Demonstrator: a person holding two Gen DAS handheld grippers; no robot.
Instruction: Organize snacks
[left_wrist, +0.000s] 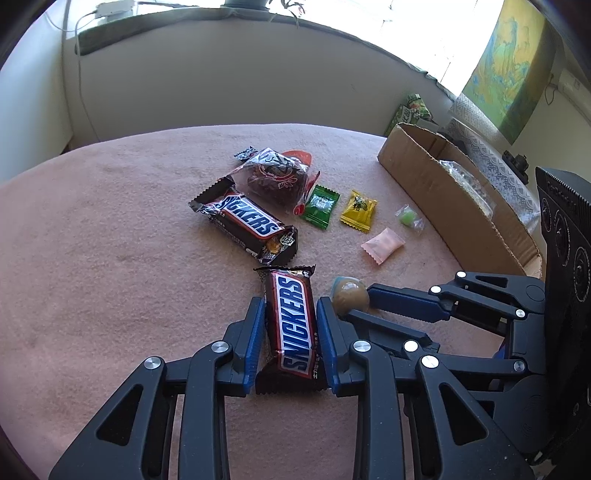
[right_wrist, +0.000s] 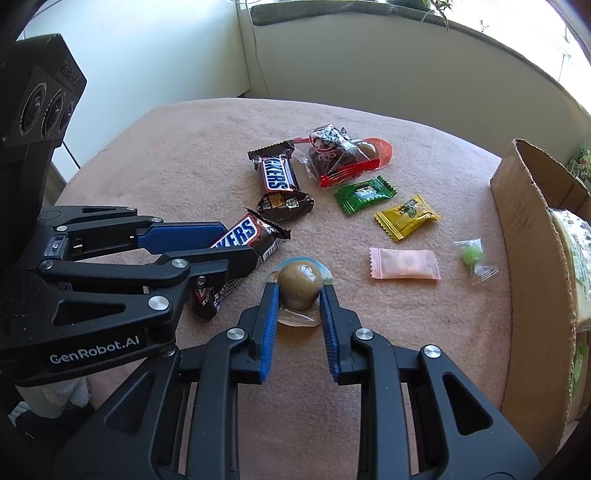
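**Both claws clamped, a snack in each**

Far left, the pink cloth (left_wrist: 110, 240) lies bare. Next comes the left gripper (left_wrist: 291, 306), jaws drawn in narrow, blue pads pressed against both long sides of the near Snickers bar (left_wrist: 293, 328), which points away from the camera. Just beyond it lies the second Snickers bar (left_wrist: 245, 221), slanted on the cloth, with a clear-wrapped dark pastry (left_wrist: 275, 175) behind (red trim on its wrapper).

Moving right: the right gripper (right_wrist: 298, 291) is also nearly closed, its pads squeezing a round brown ball sweet (right_wrist: 299, 284) sitting on its foil disc, just beside the held Snickers. Past that, loose on the cloth, sit a green candy packet (right_wrist: 364, 194), a yellow candy packet (right_wrist: 406, 217), a pink sachet (right_wrist: 404, 263) and a small green sweet in clear wrap (right_wrist: 472, 255), each apart from the others.

At the far right edge stands the cardboard box (right_wrist: 532, 266), open-topped, with wrapped packets already inside.
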